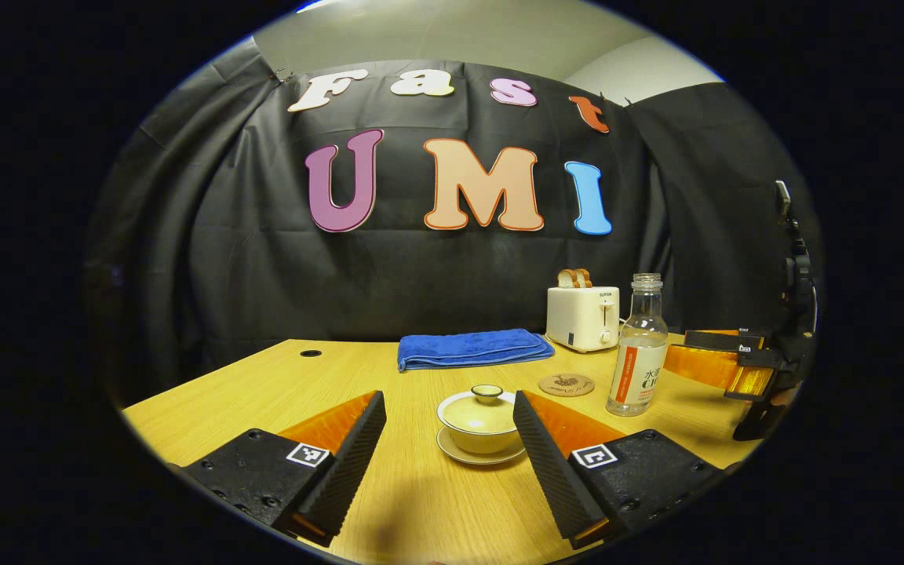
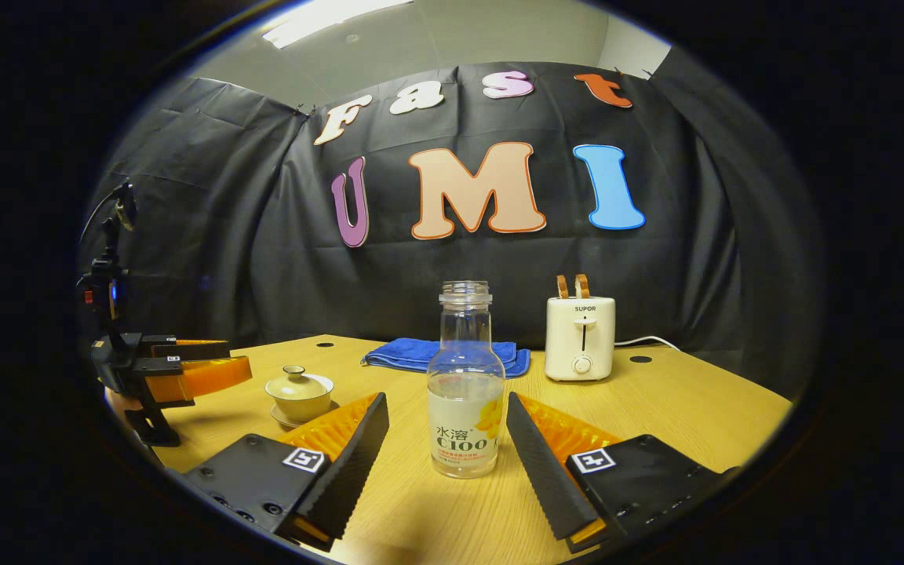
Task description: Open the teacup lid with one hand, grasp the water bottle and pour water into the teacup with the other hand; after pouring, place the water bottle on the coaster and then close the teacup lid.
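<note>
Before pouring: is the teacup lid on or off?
On: the lid sits on the teacup, knob up.

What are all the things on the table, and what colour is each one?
teacup: one, cream, lid on, on a saucer, front of table
water bottle: one, clear, no cap, partly filled, right of teacup
coaster: one, brown, round, behind teacup, beside bottle
towel: one, blue, folded, back of table
toaster: one, white, toast sticking up, back right
table: one, light wood
left gripper: one, open, around teacup without touching
right gripper: one, open, either side of bottle
</note>
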Demonstrator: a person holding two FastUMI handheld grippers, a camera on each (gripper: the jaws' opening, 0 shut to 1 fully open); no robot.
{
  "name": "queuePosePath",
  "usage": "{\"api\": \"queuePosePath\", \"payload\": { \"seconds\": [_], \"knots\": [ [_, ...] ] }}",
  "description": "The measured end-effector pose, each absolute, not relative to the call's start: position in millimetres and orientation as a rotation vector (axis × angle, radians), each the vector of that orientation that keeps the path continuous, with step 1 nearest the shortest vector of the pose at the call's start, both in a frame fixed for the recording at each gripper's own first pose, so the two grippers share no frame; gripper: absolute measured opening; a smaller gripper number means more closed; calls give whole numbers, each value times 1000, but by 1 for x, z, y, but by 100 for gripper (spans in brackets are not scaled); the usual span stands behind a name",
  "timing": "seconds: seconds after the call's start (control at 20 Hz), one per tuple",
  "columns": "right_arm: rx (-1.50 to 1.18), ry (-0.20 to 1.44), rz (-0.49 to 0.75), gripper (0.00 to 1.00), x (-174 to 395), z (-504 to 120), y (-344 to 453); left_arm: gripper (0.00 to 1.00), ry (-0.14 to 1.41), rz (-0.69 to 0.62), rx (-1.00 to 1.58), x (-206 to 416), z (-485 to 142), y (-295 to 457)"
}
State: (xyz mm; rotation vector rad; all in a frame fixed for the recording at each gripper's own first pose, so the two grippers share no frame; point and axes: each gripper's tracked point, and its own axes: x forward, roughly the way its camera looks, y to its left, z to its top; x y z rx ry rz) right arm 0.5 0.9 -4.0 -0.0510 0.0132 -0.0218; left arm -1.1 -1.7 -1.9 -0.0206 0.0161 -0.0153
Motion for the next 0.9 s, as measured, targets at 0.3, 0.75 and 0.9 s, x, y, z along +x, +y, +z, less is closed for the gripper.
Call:
{"api": "queuePosePath", "payload": {
  "seconds": [0.3,0.75,0.9],
  "knots": [
    [-51,11,8,94,0,-4,6,96,13,-24,-21,-2,-1,-1],
    [-51,10,28,94,2,-4,9,96,23,-75,-22,17,-2,-13],
    [-51,11,44,94,2,-5,10,96,24,-69,-20,27,-4,-13]
  ]
}}
